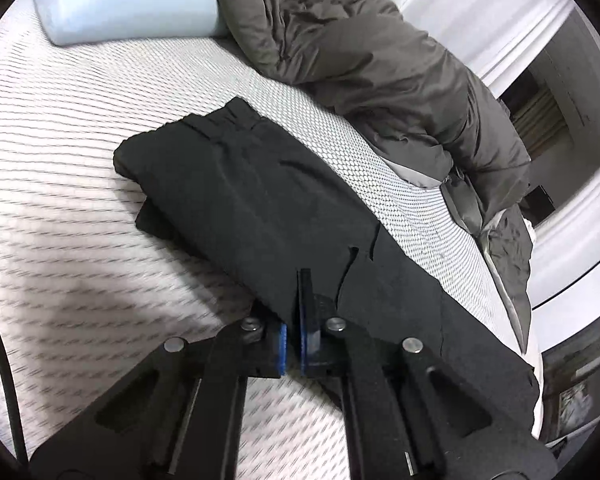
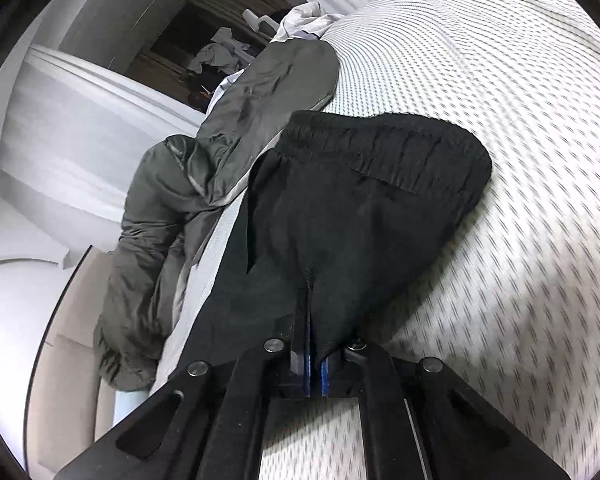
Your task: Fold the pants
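Pants (image 1: 260,200) black, folded lengthwise; both grippers apparently clamp fabric.

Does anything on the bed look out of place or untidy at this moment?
Yes. A grey duvet lies crumpled along the far edge of the mattress, partly hanging off it. The black pants, gripped by both the left tool and the right tool, lie close beside it.

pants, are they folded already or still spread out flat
Partly folded: the black pants lie doubled in layers on the mattress, with both the left gripper and right gripper pinching fabric.
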